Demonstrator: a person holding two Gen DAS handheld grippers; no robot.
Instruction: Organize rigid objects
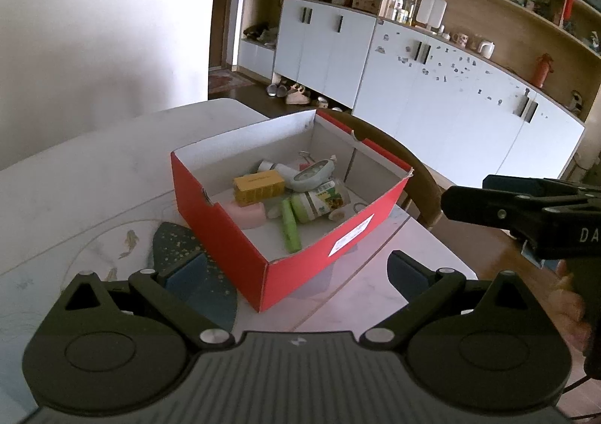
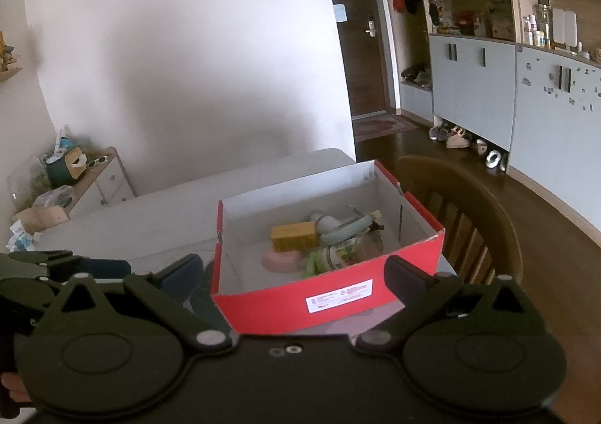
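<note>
The left gripper (image 1: 296,266) has its two fingers spread wide, and nothing is between them. The right gripper (image 2: 296,270) is spread wide too, and it holds nothing. Both tip a little down toward a red shoe box (image 1: 225,236) that sits on the white table (image 1: 75,179).

The things to tidy are all inside the box: a yellow carton (image 1: 259,187), a pink soap-like block (image 1: 248,214), a green tube (image 1: 291,230), a bottle with a green label (image 1: 319,203), and a pale blue-green thing (image 1: 313,175) lying on top of the pile.

The left view looks at a corner of the box. It shows a dark blue mat with gold specks (image 1: 180,247) under the box and little fish drawings (image 1: 129,241) on the table. It also shows the other gripper from the side, at the right edge, with a bit of the person's hand (image 1: 571,307) behind it. A long row of white cupboards (image 1: 450,93) with full shelves runs behind.

The right view looks at the long red side of the box with its white sticker (image 2: 340,298). It shows a wooden chair (image 2: 469,217) just beside the box, a brown door (image 2: 357,29), and a small side cabinet (image 2: 101,176) piled with stuff by the wall. The green tube is mostly hidden here behind the box wall. The left gripper peeks in at the left edge.
</note>
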